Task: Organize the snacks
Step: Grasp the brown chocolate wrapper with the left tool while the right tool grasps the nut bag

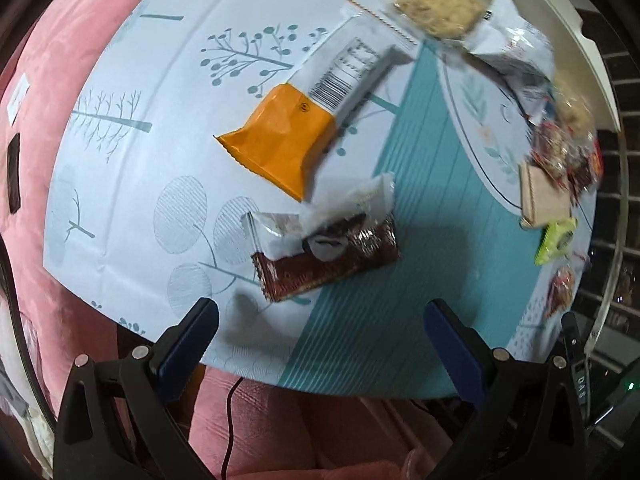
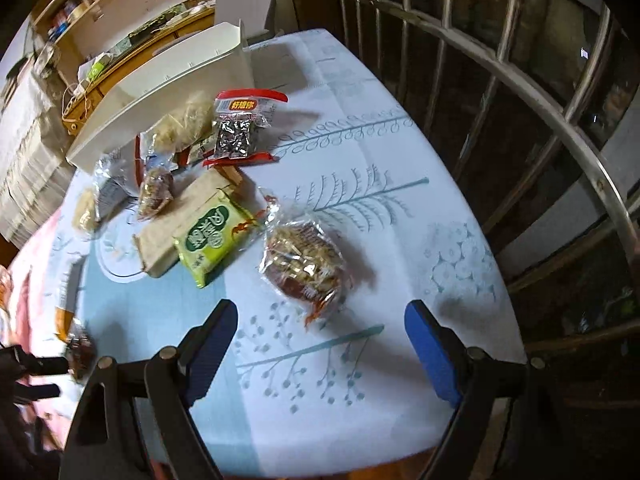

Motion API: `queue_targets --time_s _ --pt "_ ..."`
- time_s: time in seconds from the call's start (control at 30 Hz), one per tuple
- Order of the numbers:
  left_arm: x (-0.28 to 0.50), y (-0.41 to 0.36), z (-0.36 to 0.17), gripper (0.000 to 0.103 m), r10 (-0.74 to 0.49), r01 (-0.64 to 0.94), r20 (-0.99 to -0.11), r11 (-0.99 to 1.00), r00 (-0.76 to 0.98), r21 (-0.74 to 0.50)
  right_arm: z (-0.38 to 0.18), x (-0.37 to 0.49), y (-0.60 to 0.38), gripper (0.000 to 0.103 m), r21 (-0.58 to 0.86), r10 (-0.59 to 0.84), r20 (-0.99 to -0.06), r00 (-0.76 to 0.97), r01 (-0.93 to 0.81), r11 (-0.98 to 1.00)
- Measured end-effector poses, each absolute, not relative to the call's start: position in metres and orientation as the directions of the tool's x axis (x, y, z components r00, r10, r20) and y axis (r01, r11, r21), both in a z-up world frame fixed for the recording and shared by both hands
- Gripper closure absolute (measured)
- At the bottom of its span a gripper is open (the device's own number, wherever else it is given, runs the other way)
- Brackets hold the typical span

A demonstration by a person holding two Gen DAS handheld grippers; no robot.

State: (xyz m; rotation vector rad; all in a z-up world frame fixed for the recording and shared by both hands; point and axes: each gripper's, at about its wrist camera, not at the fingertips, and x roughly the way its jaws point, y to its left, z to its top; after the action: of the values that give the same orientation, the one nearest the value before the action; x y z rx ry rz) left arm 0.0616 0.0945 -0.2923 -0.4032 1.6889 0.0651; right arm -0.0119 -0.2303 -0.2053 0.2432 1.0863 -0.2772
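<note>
Left wrist view. Left claw [image 1: 322, 314]: jaws wide apart, nothing between them, above the near edge of the desk [image 1: 132, 200], which wears a pale blue cloth printed with trees and a teal band. Brown packet [image 1: 328, 252]: foil wrapper with a white torn-looking end, lying just ahead of the claw, blurred. Orange packet [image 1: 280, 144]: flat on the cloth beyond the brown one, close to it. White bar [image 1: 352, 72]: barcode side up, one end over the orange packet. Beige cake [image 1: 438, 6]: clear wrap, at the far edge beside a white bin [image 1: 576, 40]. White bag [image 1: 508, 48]: crumpled, right of the cake. Tan box [image 1: 544, 198], green packet [image 1: 558, 238] and red-speckled packets [image 1: 568, 156]: clustered at the right edge, blurred. Pink cushion [image 1: 60, 60]: under and left of the desk.

Right wrist view. Right claw [image 2: 320, 322]: jaws wide apart, empty, over the cloth. Nut packet [image 2: 306, 264]: clear wrap with red ends, just ahead of the claw, between the finger lines. Green packet [image 2: 212, 238]: left of it, leaning on the tan box [image 2: 168, 236]. Seed packet [image 2: 240, 128]: red-edged, farther back. Beige cakes [image 2: 184, 120]: against the white bin [image 2: 160, 92]. Metal railing [image 2: 520, 80]: past the desk's right edge. Shelves [image 2: 100, 0]: in the far left background.
</note>
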Motion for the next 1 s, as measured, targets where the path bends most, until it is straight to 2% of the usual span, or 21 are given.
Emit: queue_targets --time_s 0.33,0.63,0.9,1.0 --pt "0.072 0.089 -0.316 0.008 -0.216 -0.364 -0.966 0.919 -0.143 -0.151 -0.224 0.006 -0.23 0.018 -0.019 -0.144 -0.881 0.451 0.27 0.963" --pt "0.081 0.084 -0.322 0.011 -0.191 -0.414 -0.97 0.903 -0.15 -0.114 -0.23 0.022 -0.224 0.028 -0.048 -0.112 -0.89 0.441 0.154 0.987" --pt "0.087 0.099 -0.319 0.032 -0.136 -0.484 -0.981 0.874 -0.139 -0.053 -0.235 0.033 -0.224 0.05 -0.014 -0.048 -0.902 0.429 0.083 0.996" --pt "0.083 0.106 -0.314 0.046 -0.119 -0.509 -0.985 0.86 -0.122 -0.041 -0.235 0.035 -0.224 0.055 -0.006 -0.031 -0.903 0.428 0.059 0.998"
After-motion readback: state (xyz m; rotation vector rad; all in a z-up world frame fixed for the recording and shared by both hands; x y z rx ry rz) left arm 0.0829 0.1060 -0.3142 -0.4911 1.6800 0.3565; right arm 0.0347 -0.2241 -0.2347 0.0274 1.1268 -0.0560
